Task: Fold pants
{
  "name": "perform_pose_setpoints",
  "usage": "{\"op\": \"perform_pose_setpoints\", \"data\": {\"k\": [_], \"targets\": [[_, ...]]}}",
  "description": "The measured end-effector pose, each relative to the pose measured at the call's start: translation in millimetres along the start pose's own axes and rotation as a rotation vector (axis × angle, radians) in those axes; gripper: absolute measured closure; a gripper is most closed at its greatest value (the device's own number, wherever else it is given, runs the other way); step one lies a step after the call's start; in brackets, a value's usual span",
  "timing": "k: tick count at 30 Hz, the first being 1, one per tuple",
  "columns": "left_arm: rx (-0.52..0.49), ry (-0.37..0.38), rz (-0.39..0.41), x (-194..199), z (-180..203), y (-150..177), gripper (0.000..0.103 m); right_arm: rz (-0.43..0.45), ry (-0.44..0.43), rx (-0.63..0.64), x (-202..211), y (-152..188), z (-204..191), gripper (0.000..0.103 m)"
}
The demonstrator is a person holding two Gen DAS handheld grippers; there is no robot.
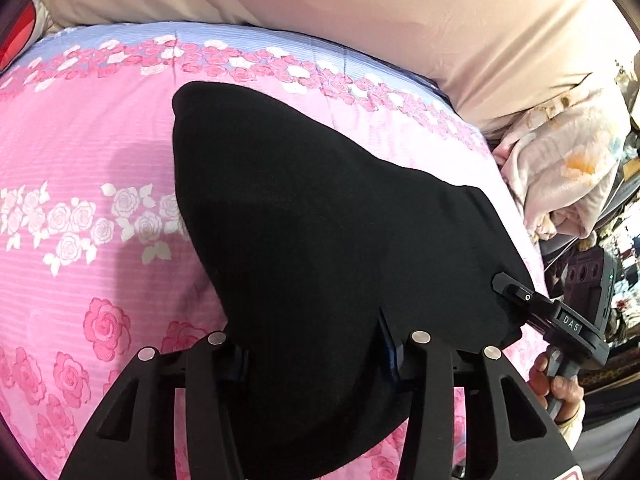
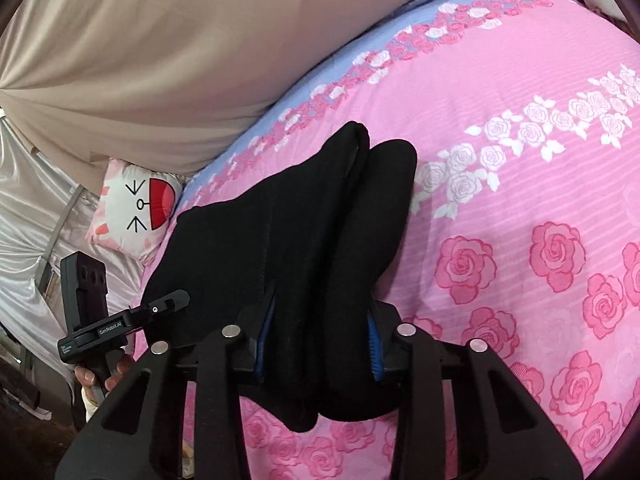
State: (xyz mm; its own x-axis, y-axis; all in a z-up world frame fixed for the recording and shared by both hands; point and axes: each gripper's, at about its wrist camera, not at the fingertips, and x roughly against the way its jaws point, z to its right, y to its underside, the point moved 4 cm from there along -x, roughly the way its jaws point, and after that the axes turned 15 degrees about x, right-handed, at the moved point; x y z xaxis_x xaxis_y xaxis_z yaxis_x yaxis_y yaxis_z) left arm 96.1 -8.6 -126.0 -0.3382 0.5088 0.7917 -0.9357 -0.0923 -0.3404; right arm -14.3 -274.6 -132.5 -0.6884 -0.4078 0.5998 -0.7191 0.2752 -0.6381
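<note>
The black pants [image 1: 312, 240] hang lifted over a pink rose-patterned bedspread [image 1: 80, 152]. My left gripper [image 1: 316, 356] is shut on the pants' near edge, and the cloth drapes over and between its fingers. In the right wrist view the pants [image 2: 320, 232] hang in two thick folds, and my right gripper [image 2: 320, 344] is shut on them, its blue pads [image 2: 374, 344] pressed against the cloth. The right gripper also shows in the left wrist view [image 1: 520, 294], clamped on the pants' right edge. The left gripper shows in the right wrist view [image 2: 168, 304] at the pants' left edge.
A beige quilt [image 1: 360, 12] lies along the far side of the bed. A white cat-face cushion [image 2: 134, 216] sits at the bed's corner. A crumpled pale blanket [image 1: 560, 172] and clutter lie past the bed's right edge. The bedspread [image 2: 520, 200] stretches wide around the pants.
</note>
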Motion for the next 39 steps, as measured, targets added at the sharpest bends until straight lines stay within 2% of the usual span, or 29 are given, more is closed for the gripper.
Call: {"op": "perform_pose_setpoints", "data": {"k": [2, 5, 6, 7, 8, 9, 11, 12, 13, 15, 19, 21, 23, 26, 30, 34, 39], "targets": [[0.011, -0.013, -0.009, -2, -5, 3, 0.06, -0.006, 0.002, 0.005, -2, 2, 0, 0.069], [0.02, -0.047, -0.02, -12, -10, 5, 0.051, -0.026, 0.011, -0.017, -10, 4, 4, 0.064], [0.017, -0.052, -0.022, -14, -11, 5, 0.043, -0.04, 0.016, -0.018, -15, 5, 4, 0.055], [0.029, -0.069, -0.018, -17, -14, 4, 0.03, -0.059, 0.028, -0.016, -20, 6, 6, 0.043], [0.047, -0.075, -0.018, -20, -17, 4, 0.023, -0.067, 0.022, -0.029, -26, 9, 8, 0.037], [0.072, -0.07, -0.03, -27, -22, 3, 0.016, -0.043, 0.009, -0.028, -28, 9, 9, 0.035], [0.059, -0.06, 0.0, -28, -20, 2, 0.019, -0.03, 0.035, -0.025, -30, 9, 7, 0.045], [0.049, -0.052, 0.004, -27, -19, 3, 0.041, -0.025, 0.027, -0.034, -29, 8, 5, 0.055], [0.047, -0.016, -0.004, -23, -15, 3, 0.053, -0.008, 0.026, -0.027, -25, 5, 0, 0.063], [0.018, 0.008, 0.023, -6, -6, 0, 0.063, 0.019, 0.02, 0.007, -12, -4, -13, 0.071], [-0.037, 0.063, 0.088, 35, 16, -11, 0.082, 0.087, 0.01, 0.115, 17, -29, -56, 0.072], [-0.057, 0.117, 0.104, 61, 27, -21, 0.082, 0.13, 0.013, 0.166, 33, -46, -75, 0.072], [-0.092, 0.139, 0.144, 83, 39, -33, 0.082, 0.174, 0.002, 0.209, 47, -67, -89, 0.072], [-0.156, 0.15, 0.23, 110, 64, -57, 0.082, 0.222, 0.014, 0.264, 56, -96, -103, 0.072], [-0.206, 0.144, 0.328, 126, 87, -95, 0.082, 0.298, 0.018, 0.317, 53, -146, -108, 0.072], [-0.221, 0.135, 0.384, 112, 94, -143, 0.081, 0.333, 0.019, 0.324, 22, -193, -96, 0.072], [-0.228, 0.082, 0.416, 56, 82, -202, 0.081, 0.308, 0.027, 0.291, -53, -231, -53, 0.072]]}}
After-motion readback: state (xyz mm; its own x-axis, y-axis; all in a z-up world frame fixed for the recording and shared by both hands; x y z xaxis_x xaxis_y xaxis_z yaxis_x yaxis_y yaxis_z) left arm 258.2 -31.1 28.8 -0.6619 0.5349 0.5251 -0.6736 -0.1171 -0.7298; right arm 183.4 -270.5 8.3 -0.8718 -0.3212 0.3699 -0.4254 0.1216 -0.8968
